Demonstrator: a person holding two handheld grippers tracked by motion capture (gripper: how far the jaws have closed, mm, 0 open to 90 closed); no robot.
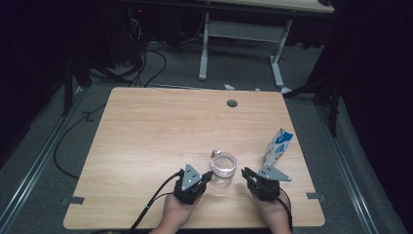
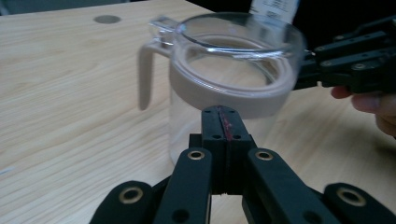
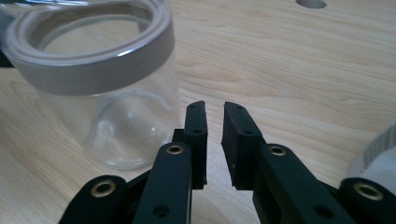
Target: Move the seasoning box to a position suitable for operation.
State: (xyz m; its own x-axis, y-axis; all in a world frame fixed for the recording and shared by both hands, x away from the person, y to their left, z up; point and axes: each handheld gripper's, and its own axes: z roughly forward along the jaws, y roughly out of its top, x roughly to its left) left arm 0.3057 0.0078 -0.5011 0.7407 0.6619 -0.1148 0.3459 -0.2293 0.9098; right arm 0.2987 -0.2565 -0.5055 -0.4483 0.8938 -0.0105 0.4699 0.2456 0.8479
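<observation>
A clear glass pitcher (image 1: 224,170) with a beige collar and a handle stands near the table's front edge, between my two grippers. My left gripper (image 1: 208,176) sits just left of it. In the left gripper view its jaws are pressed together, and the left gripper (image 2: 223,115) points at the pitcher (image 2: 224,74) with nothing held. My right gripper (image 1: 248,174) is just right of the pitcher. In the right gripper view the right gripper (image 3: 214,109) has a narrow empty gap between its jaws, with the pitcher (image 3: 107,88) to their left.
A blue and white carton (image 1: 278,146) stands upright behind the right gripper, near the wooden table's (image 1: 160,131) right edge. A round cable hole (image 1: 232,103) lies at the far middle. Beyond the table are desk legs and floor cables.
</observation>
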